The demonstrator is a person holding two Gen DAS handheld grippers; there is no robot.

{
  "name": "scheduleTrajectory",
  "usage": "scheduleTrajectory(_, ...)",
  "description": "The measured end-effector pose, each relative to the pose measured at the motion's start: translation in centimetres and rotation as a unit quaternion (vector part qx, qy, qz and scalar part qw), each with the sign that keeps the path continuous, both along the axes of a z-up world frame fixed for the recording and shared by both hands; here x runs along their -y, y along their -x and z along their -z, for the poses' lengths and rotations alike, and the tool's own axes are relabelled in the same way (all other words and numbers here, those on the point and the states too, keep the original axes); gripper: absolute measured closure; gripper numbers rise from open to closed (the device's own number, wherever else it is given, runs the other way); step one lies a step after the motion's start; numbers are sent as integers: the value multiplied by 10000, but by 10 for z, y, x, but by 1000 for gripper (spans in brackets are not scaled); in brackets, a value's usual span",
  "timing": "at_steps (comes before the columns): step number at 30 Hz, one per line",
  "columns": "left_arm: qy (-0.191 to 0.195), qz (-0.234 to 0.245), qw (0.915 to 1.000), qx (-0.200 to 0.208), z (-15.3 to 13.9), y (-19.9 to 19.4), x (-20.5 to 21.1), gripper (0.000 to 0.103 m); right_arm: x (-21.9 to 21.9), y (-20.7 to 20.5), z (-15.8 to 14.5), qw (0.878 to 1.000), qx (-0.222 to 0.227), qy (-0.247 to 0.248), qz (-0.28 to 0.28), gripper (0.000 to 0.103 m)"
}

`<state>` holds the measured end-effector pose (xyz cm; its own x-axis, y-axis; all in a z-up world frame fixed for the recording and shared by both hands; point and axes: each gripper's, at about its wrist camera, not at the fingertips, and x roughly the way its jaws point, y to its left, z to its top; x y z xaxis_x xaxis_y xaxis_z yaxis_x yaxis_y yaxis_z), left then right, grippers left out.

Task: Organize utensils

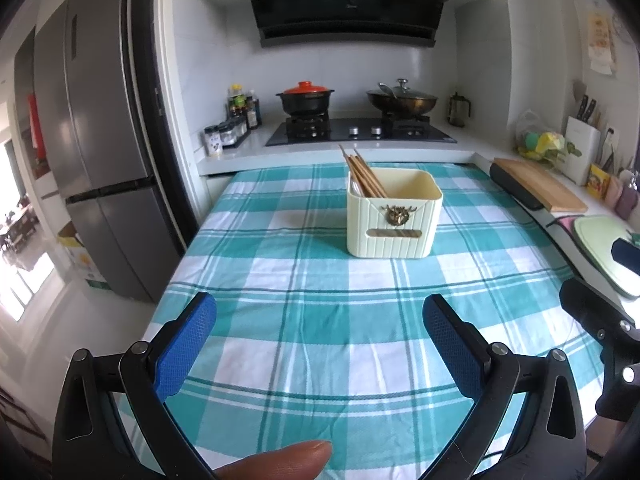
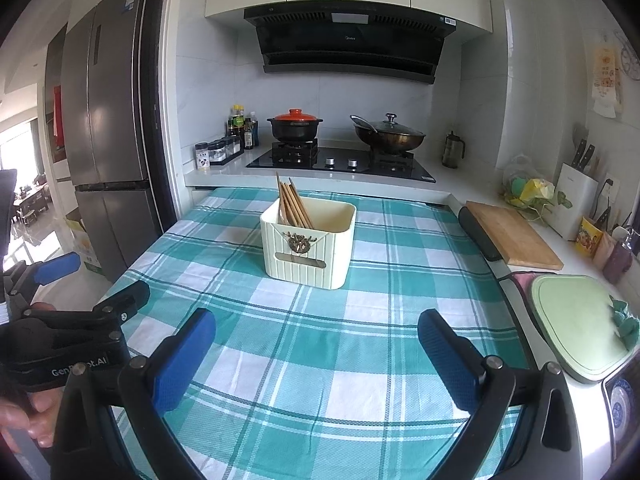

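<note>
Looking through the left wrist view, the left claw (image 1: 320, 340) is seen spread wide with nothing between its blue pads (image 1: 186, 344), held over the checked cloth (image 1: 304, 304) on the counter. The cream utensil holder (image 1: 394, 216) stands upright on the cloth, ahead of the claw and well apart from it. A bundle of wooden chopsticks (image 1: 366, 174) is leaned in the holder's rear left corner, tips sticking above the rim. Behind the holder a gas hob (image 1: 360, 132) is seen, with a red-lidded pot (image 1: 306, 98) and a wok (image 1: 402, 100) on it. A fingertip (image 1: 280, 462) is seen at the bottom edge. Part of the right claw's black body (image 1: 600, 328) is caught right of the holder, nearer the camera.

In the right wrist view, the right claw (image 2: 316, 344) is likewise spread wide and empty, over the same cloth (image 2: 320, 340). The utensil holder (image 2: 308, 240) is ahead and slightly left of it, chopsticks (image 2: 294, 204) leaned in its left rear part. A wooden board (image 2: 516, 236) and a green board (image 2: 576, 328) are seen right of the holder. The left claw (image 2: 76, 292) is seen from the side, left of the holder; its jaws look parted.
</note>
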<state>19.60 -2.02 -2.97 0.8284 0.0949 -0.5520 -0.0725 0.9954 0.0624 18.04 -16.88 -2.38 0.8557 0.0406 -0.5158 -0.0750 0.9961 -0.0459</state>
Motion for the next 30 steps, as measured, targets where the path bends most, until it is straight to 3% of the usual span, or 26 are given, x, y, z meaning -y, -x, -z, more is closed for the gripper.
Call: scheduleTrajectory(30,-9,84,10000,-23,-1,1,4,0,-2,0,-3,10000,-68,-13,58,0)
